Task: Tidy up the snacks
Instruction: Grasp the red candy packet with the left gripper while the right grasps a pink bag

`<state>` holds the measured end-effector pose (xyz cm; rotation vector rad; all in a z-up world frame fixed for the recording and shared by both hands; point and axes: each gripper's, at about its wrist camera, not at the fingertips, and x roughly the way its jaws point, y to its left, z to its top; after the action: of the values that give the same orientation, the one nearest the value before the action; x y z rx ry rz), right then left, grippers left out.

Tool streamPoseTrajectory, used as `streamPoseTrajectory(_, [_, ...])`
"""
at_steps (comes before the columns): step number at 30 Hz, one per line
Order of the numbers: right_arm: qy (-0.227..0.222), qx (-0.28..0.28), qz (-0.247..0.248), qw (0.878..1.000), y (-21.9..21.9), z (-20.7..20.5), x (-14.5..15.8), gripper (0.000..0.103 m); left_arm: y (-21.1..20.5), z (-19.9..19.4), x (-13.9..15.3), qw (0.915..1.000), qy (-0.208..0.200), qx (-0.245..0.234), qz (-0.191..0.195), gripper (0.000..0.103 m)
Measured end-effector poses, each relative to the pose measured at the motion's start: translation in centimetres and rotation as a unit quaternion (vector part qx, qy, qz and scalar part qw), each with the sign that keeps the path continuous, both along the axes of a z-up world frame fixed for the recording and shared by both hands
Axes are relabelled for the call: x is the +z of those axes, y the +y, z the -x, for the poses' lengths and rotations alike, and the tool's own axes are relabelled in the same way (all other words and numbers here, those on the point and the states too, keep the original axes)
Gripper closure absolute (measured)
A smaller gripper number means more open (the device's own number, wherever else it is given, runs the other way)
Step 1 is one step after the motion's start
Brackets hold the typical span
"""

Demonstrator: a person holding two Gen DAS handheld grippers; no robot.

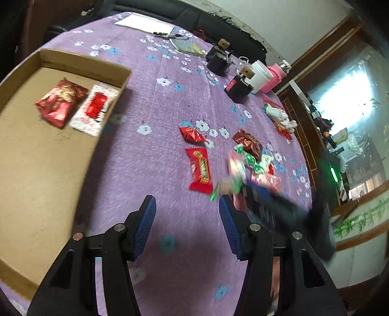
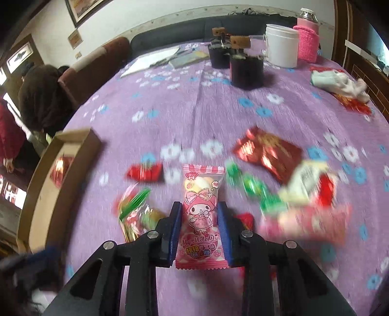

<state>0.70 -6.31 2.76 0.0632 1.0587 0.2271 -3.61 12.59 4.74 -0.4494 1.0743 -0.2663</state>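
My right gripper (image 2: 199,214) is shut on a pink My Melody snack packet (image 2: 201,218) and holds it above the purple flowered tablecloth (image 2: 194,109). My left gripper (image 1: 187,206) is open and empty over the cloth. A cardboard box (image 1: 36,150) at the left holds a red packet (image 1: 60,102) and a white-and-red packet (image 1: 94,109). Loose snacks lie on the cloth: a long red bar (image 1: 200,170), a small red packet (image 1: 192,135), a dark red packet (image 1: 248,143) and green candies (image 1: 255,162). The right gripper shows blurred in the left wrist view (image 1: 243,179).
Dark jars (image 2: 246,70), a white tub (image 2: 282,46) and a pink bottle (image 2: 307,41) stand at the far side. Papers and pens (image 1: 145,23) lie at the back. A white glove (image 2: 340,83) lies at the right edge. A person (image 2: 41,97) sits at the left.
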Motion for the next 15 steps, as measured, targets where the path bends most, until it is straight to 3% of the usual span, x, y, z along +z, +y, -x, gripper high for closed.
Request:
streamPoseTrajectory(4, [0.002,0.004,-0.02,1.0,-1.7,2.5,0.0,0.073,-2.5,-2.4,-1.3,0.9996,0.006,-0.003,-0.026,0.051])
streamPoseTrajectory(9, [-0.006,0.003,-0.03,1.0,-3.0,3.4,-0.1,0.073,-5.8,-4.8,-2.5,0.9944,0.001,-0.027,-0.102,0.052])
streamPoseTrajectory(11, [-0.008,0.009,-0.035,0.999,-3.4,3.5,-0.1,0.073,-6.5,-4.9,-2.4,0.9908,-0.004,-0.035,-0.131,0.069])
streamPoseTrajectory(12, [-0.009,0.011,-0.039,0.999,-3.7,3.6,0.0,0.07,-6.6,-5.0,-2.6,0.9906,0.001,-0.041,-0.13,0.084])
streamPoseTrajectory(15, [-0.018,0.012,-0.049,0.999,-4.3,4.1,0.1,0.067,-6.2,-4.4,-2.5,0.9903,-0.003,-0.039,-0.133,0.084])
